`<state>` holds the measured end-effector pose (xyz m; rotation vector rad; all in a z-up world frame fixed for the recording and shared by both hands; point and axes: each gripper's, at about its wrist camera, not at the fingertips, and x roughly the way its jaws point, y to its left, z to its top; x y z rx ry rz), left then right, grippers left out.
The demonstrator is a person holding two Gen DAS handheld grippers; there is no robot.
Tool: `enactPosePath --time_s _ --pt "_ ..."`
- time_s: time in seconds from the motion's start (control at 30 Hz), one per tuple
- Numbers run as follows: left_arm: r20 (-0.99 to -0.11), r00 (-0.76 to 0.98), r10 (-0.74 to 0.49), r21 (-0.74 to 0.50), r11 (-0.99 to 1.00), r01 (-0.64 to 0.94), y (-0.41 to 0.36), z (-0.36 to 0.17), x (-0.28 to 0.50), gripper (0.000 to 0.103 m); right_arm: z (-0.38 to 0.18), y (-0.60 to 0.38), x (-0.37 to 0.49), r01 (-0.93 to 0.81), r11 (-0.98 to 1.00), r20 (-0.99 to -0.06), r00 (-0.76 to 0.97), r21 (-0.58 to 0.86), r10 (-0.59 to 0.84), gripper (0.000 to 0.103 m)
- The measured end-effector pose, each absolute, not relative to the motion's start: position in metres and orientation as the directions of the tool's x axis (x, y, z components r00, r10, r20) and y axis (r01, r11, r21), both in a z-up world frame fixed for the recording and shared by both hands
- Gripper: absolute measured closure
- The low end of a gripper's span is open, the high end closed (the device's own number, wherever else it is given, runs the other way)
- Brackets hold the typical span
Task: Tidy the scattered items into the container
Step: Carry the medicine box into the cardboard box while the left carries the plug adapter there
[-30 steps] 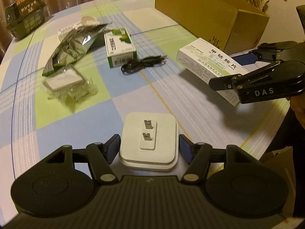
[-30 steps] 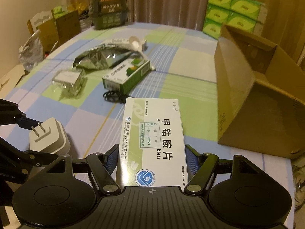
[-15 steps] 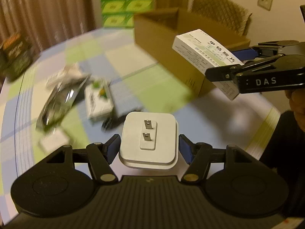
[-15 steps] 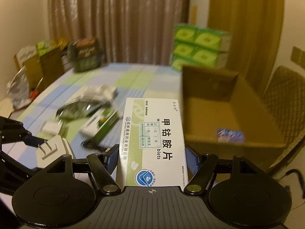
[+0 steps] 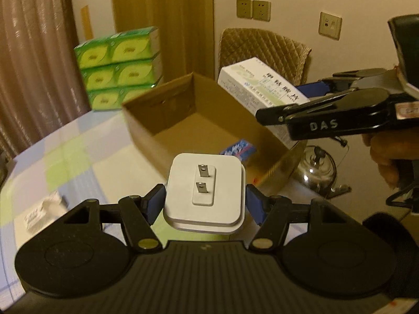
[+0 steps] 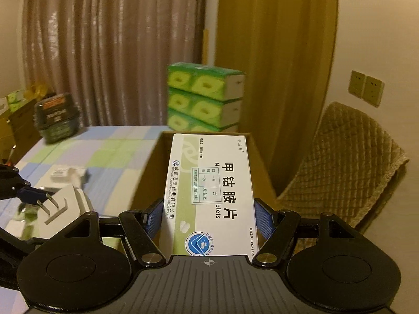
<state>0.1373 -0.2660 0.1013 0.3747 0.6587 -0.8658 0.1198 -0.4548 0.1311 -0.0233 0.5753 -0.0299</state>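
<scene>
A: Carrying is the step in hand, it seems — the charger (image 5: 204, 193) is pinched flat between the jaws of the left gripper (image 5: 204, 204), prongs up, just short of the cardboard box's (image 5: 146, 130) near wall

B: And the medicine box (image 6: 209, 196) is clamped by its long sides in the right gripper (image 6: 207, 217), held above the open carton. A small blue packet (image 5: 237, 150) is already seen lying on its floor

A: Then both loads are best brought fully past the rim before anything is let go. The charger would be lowered close to the floor, since a drop from height might bounce it out

B: The medicine box might be set down beside the packet, not on it, so it lies flat. One release at a time is advised — the two tools are crowded near the same corner
</scene>
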Motion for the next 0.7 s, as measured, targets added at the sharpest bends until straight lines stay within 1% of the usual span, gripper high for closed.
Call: enactPosePath --time_s 0.33,0.6,0.7 --pt "-0.668 0.438 -0.602 0.014 0.578 0.816 -0.322 0.091 0.165 0.042 0.117 -0.485 0.148 0.048 0.999 -0.565 0.824 -0.001 -0.04 0.035" --pt "-0.681 0.424 -0.597 0.007 0.575 0.818 -0.339 0.075 0.179 0.042 0.104 -0.499 0.159 0.067 0.998 -0.583 0.811 0.013 -0.047 0.035" --pt "-0.673 0.429 -0.602 0.005 0.577 0.817 -0.341 0.071 0.181 0.04 0.1 -0.502 0.159 0.075 0.997 -0.589 0.807 0.017 -0.051 0.035"
